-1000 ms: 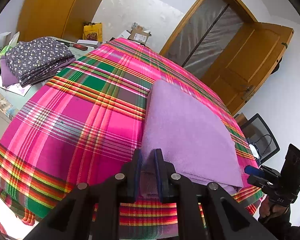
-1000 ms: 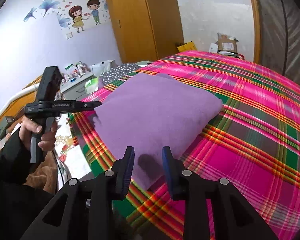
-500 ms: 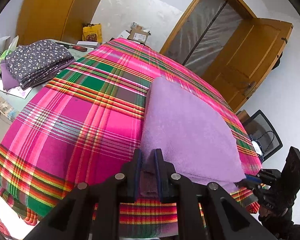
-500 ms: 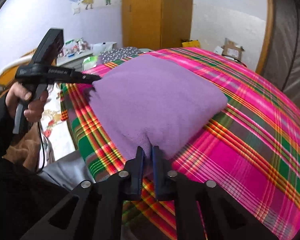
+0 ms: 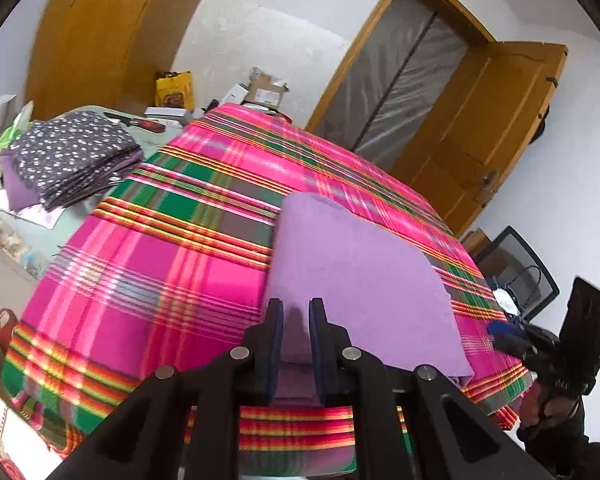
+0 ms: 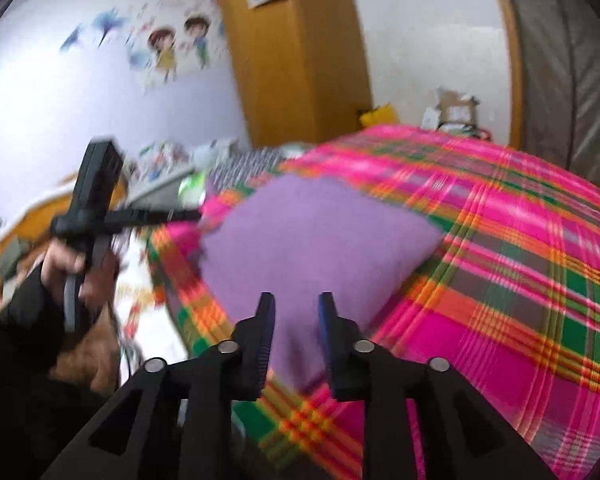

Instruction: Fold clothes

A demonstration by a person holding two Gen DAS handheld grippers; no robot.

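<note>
A folded purple cloth point(image 5: 360, 280) point(image 6: 308, 240) lies on the pink plaid bed cover point(image 5: 160, 260) point(image 6: 500, 260) near its front edge. My left gripper point(image 5: 296, 320) is shut on the cloth's near left corner, a fold of purple fabric pinched between its pads. The right wrist view shows that gripper point(image 6: 188, 216) from the side, held by a hand point(image 6: 68, 256). My right gripper point(image 6: 296, 312) hovers just off the cloth's right corner with its jaws opening. Fabric shows beyond the gap, but the pads do not press on it. It also shows at the right edge of the left wrist view point(image 5: 500, 330).
A stack of folded dotted clothes point(image 5: 68, 156) sits on a side table left of the bed. Boxes point(image 5: 264, 88) stand beyond the far end. A wooden door point(image 5: 480, 140) and a mesh chair point(image 5: 520, 268) are on the right. A wardrobe point(image 6: 292, 60) stands behind.
Half a second ago my right gripper was pinched on the cloth's corner; its jaws have since parted and it has drawn back. My left gripper keeps its hold on the other corner.
</note>
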